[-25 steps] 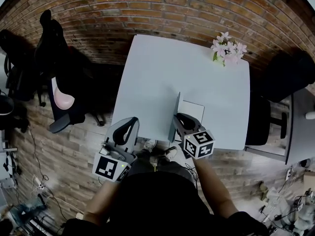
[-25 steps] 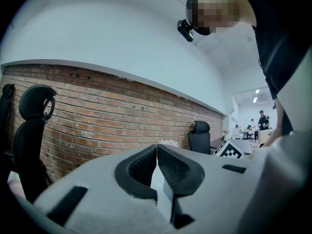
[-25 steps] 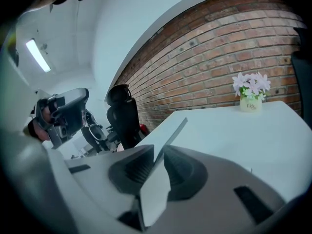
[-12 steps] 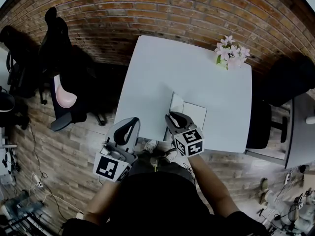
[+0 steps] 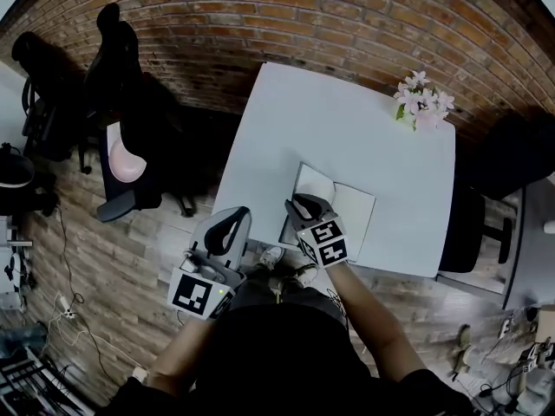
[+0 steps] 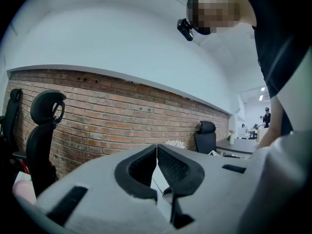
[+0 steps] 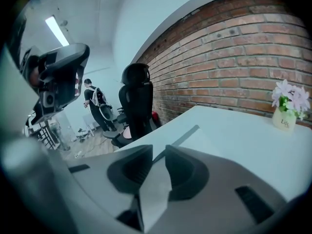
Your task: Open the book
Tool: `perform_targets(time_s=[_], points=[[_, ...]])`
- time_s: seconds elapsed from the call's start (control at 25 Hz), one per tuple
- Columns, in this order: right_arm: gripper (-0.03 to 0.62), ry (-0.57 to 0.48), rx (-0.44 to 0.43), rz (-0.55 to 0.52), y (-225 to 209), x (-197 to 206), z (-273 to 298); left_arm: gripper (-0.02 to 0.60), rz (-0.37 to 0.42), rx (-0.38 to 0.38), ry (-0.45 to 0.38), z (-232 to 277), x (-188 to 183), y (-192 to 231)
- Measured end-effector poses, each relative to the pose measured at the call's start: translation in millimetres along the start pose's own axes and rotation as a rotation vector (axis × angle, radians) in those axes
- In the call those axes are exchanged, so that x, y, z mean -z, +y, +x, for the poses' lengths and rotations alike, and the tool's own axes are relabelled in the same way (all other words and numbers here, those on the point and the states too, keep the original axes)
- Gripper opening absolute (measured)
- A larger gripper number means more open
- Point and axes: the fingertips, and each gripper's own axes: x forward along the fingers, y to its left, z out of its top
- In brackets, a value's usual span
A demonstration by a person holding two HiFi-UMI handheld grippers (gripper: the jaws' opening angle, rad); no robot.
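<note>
From the head view: a thin book with white pages (image 5: 340, 206) lies open on the white rectangular table (image 5: 347, 137), near the edge closest to the person. The right gripper (image 5: 300, 203) hangs over the book's left half, its marker cube just off the table edge. The left gripper (image 5: 234, 219) hovers off the table's near left corner, above the wooden floor (image 5: 130, 258). Pink flowers in a small white pot (image 5: 425, 107) stand at the far right corner, with the red brick wall (image 5: 260, 16) behind.

Over to the left gripper view: the left gripper (image 6: 157, 149) has its dark ribbed pads pressed tip to tip, nothing between them. The brick wall (image 6: 122, 121) and a black office chair (image 6: 44, 126) fill the background.

Now the right gripper view: the right gripper (image 7: 156, 152) shows its jaws parted, and they have just been opening. A pale leaf of the book (image 7: 195, 139) runs through the gap, with no pad clearly pressing on it. The flowers (image 7: 290, 104) sit far right against the wall.
</note>
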Motion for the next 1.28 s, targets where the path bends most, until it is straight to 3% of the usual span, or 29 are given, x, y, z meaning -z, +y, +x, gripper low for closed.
perform_targets(time_s=[0.28, 0.44, 0.72, 0.92, 1.08, 1.28], points=[[0.095, 0.062, -0.030, -0.029, 9.5, 11.0, 27.0, 0.028, 0.001, -0.023, -0.002, -7.7, 0.0, 6.9], [0.194, 0.101, -0.038, -0.056, 8.9, 17.8, 32.2, 0.028, -0.007, -0.030, 0.000, -9.5, 1.1, 9.5], [0.206, 0.138, -0.029, -0.054, 7.2, 23.6, 27.3, 0.028, -0.006, -0.017, -0.001, -6.9, 2.0, 8.5], [0.206, 0.139, 0.010, 0.000, -8.4, 33.4, 21.7, 0.028, -0.008, 0.002, -0.009, -1.4, 1.5, 6.4], [0.202, 0.098, 0.071, 0.114, -28.5, 37.2, 0.6, 0.028, -0.006, 0.035, -0.018, 6.6, -1.6, 0.5], [0.103, 0.038, 0.182, 0.214, -60.3, 50.4, -47.5, 0.028, -0.007, 0.091, -0.029, 22.7, -5.9, -14.8]])
